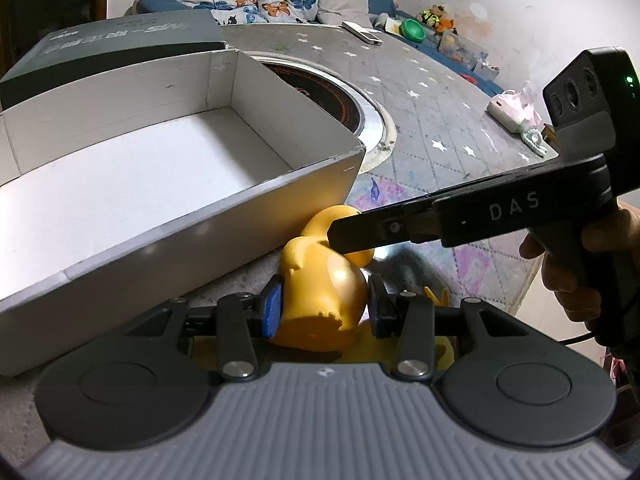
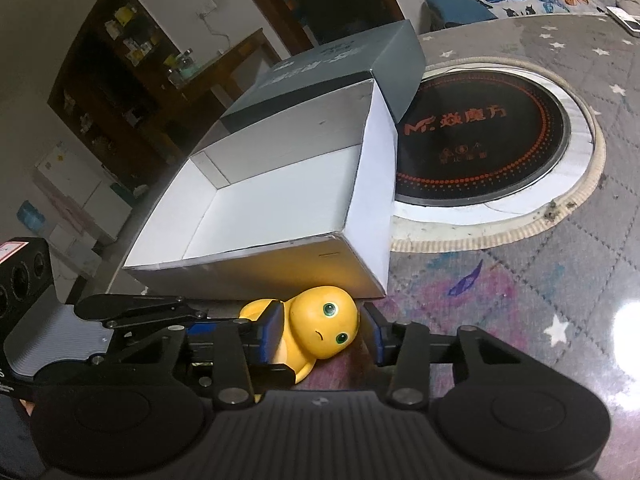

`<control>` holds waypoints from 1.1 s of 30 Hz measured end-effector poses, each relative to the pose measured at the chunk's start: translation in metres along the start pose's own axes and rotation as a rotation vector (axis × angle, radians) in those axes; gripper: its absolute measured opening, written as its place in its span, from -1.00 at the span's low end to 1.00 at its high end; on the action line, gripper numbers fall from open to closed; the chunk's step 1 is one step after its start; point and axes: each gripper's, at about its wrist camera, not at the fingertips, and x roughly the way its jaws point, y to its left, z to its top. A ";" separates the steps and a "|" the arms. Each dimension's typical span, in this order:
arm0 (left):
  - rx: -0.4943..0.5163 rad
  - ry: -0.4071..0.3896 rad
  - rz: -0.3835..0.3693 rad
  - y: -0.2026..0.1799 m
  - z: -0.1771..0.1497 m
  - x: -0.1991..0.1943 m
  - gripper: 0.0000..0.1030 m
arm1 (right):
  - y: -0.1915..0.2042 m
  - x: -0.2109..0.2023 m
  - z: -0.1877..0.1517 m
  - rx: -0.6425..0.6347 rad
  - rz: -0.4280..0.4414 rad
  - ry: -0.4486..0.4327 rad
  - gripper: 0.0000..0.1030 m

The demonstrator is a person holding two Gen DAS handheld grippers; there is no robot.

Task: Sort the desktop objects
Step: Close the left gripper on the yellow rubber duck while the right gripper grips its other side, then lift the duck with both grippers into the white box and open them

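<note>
A yellow toy figure (image 1: 320, 296) lies on the table against the near wall of an open white box (image 1: 160, 168). My left gripper (image 1: 324, 306) has its blue pads on both sides of the toy's body and is closed on it. My right gripper (image 2: 324, 334) straddles the toy's head (image 2: 324, 328); the left pad touches it, and a gap shows on the right. In the left wrist view the right gripper's fingers (image 1: 360, 232) reach in from the right over the toy's head. The box (image 2: 280, 200) is empty.
A dark grey box lid (image 2: 340, 64) lies behind the white box. A round black induction cooktop (image 2: 484, 140) is set into the grey star-patterned table cover (image 1: 440, 112). A remote (image 1: 362, 32), a green bowl (image 1: 414, 29) and a white tissue pack (image 1: 508, 110) lie farther off.
</note>
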 end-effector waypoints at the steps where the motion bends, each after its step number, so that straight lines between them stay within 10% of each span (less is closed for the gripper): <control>1: 0.003 -0.001 0.001 0.000 0.000 0.001 -0.15 | -0.001 0.000 0.000 0.007 0.004 0.001 -0.15; 22: 0.014 -0.144 0.021 -0.005 0.013 -0.054 -0.16 | 0.024 -0.025 0.006 -0.046 0.069 -0.060 -0.17; 33: -0.023 -0.198 0.093 0.039 0.067 -0.052 -0.16 | 0.065 -0.027 0.072 -0.229 0.086 -0.145 -0.17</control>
